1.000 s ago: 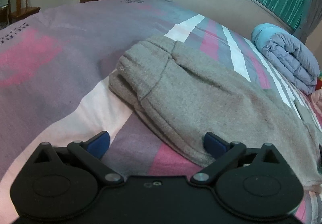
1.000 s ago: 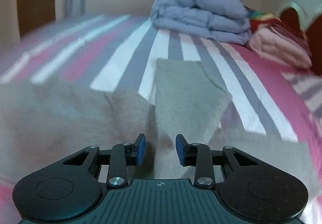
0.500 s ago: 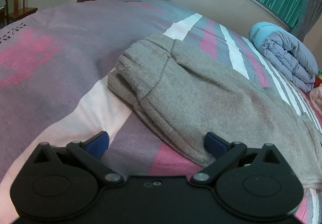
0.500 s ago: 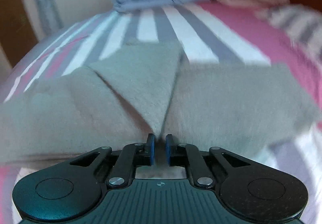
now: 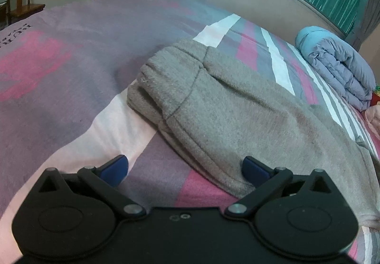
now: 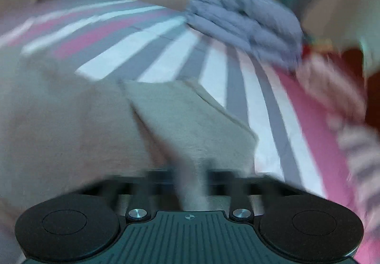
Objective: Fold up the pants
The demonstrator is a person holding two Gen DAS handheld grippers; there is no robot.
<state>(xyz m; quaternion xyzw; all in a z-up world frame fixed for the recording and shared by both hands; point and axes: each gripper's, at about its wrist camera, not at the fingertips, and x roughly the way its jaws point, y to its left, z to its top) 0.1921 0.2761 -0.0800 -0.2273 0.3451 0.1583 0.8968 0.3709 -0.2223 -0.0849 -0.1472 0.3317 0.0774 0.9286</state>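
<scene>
Loosely spread grey pants [image 5: 237, 112], fuzzy fleece

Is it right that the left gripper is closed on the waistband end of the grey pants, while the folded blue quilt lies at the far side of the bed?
Not quite. In the left wrist view the left gripper is open, its fingers wide apart and gripping nothing; it sits at the near edge of the grey pants. The folded blue quilt does lie at the far side of the bed.
</scene>
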